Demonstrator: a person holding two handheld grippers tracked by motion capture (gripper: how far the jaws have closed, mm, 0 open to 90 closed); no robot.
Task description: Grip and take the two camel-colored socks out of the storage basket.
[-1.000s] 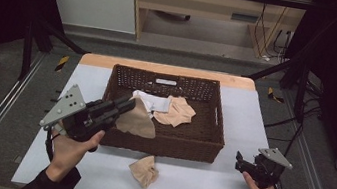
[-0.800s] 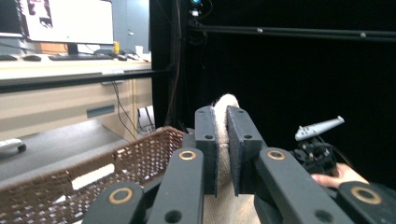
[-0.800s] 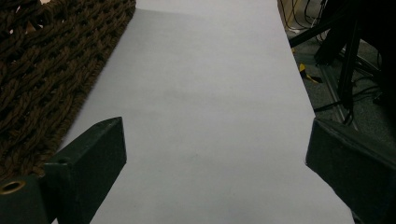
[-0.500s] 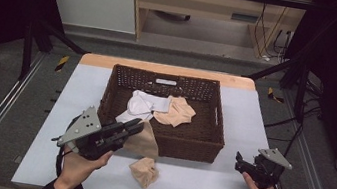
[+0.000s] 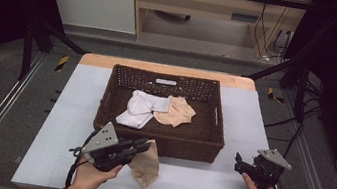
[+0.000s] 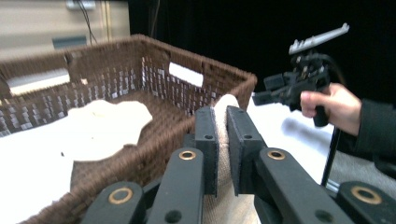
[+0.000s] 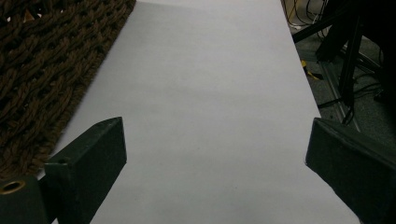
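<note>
Sitting square on the white table [image 5: 78,111] is one big dark brown wicker basket [image 5: 159,141], so that's my landmark. Inside the basket there are two cloths: a white one [image 5: 141,110] and a beige one [image 5: 174,111], touching each other. A third cloth, the tan one [image 5: 146,164], hangs just in front of the basket's near wall, soft and crumpled, pinched tight in the left gripper [image 5: 141,146]. The right gripper [image 5: 240,162] sits off the basket's near right corner, jaws spread wide with nothing between them, just bare table.
</note>
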